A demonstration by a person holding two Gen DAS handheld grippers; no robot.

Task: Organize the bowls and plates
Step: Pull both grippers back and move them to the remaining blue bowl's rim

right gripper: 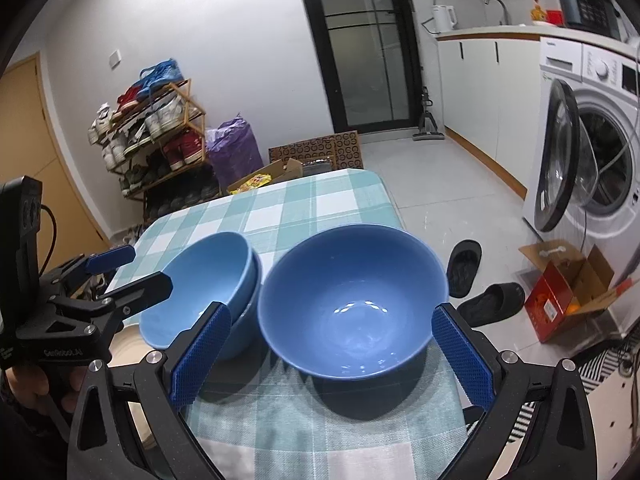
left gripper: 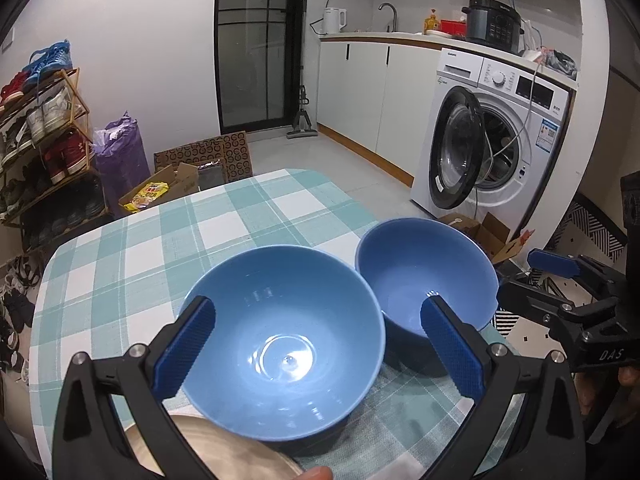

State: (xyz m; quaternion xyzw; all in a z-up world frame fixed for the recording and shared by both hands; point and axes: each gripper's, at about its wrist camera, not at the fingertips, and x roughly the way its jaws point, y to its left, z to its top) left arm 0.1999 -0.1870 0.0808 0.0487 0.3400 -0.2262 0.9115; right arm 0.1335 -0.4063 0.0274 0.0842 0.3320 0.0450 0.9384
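Two blue bowls stand side by side on the checked tablecloth (left gripper: pixel 248 220). The lighter blue bowl (left gripper: pixel 282 334) sits between the fingers of my open left gripper (left gripper: pixel 316 350), nested in another bowl; it also shows in the right wrist view (right gripper: pixel 204 284). The darker blue bowl (right gripper: pixel 352 304) sits between the fingers of my open right gripper (right gripper: pixel 332 354); it shows at the right in the left wrist view (left gripper: pixel 424 276). A beige plate (left gripper: pixel 224 452) lies under the left gripper at the near table edge. Neither gripper touches a bowl.
The table's right edge (right gripper: pixel 394 208) drops to the floor, where slippers (right gripper: pixel 490 300) and a red carton (right gripper: pixel 568 300) lie. A washing machine (left gripper: pixel 492 140) with its door open stands at the right. A shoe rack (left gripper: pixel 44 144) stands at the left.
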